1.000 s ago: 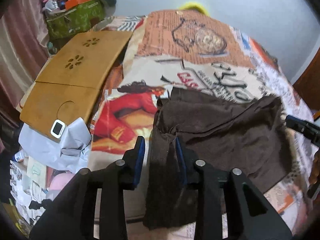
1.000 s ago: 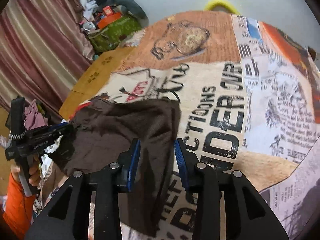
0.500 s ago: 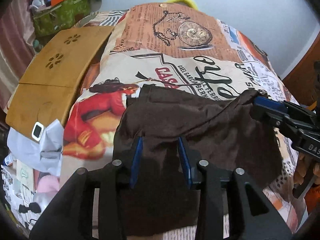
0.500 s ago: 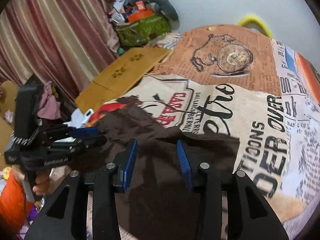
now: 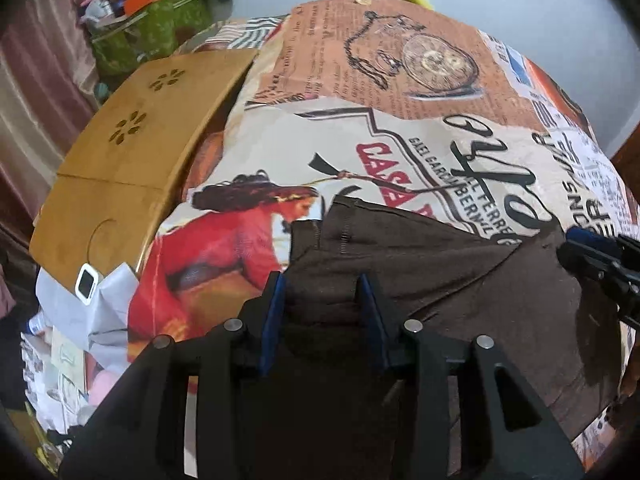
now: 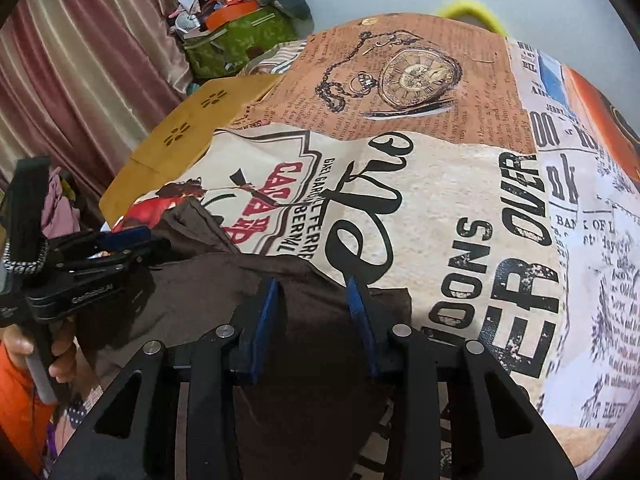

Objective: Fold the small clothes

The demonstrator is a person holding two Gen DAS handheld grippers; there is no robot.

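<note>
A dark brown garment (image 5: 460,272) lies crumpled on the printed bedsheet (image 5: 400,140), its near part lifted and folded toward the far side. My left gripper (image 5: 320,300) has a bunch of the brown cloth filling the gap between its blue pads, and its jaws are opening. In the right wrist view the same garment (image 6: 200,288) rises into my right gripper (image 6: 312,300), whose jaws are closing on a fold of it. Each gripper shows in the other's view: the right gripper (image 5: 580,244) at the garment's right edge, the left gripper (image 6: 132,240) at its left edge.
A wooden folding board (image 5: 132,152) lies along the bed's left side, with a small white device (image 5: 86,284) on pale paper beside it. A green bag (image 6: 240,36) of clutter and a pink curtain (image 6: 80,60) stand behind. A person's hand (image 6: 60,356) holds the left gripper's handle.
Both grippers have moved forward and down over the bed, carrying the garment's near edge with them. The hanging strip of cloth now lies folded over the rest of the garment.
</note>
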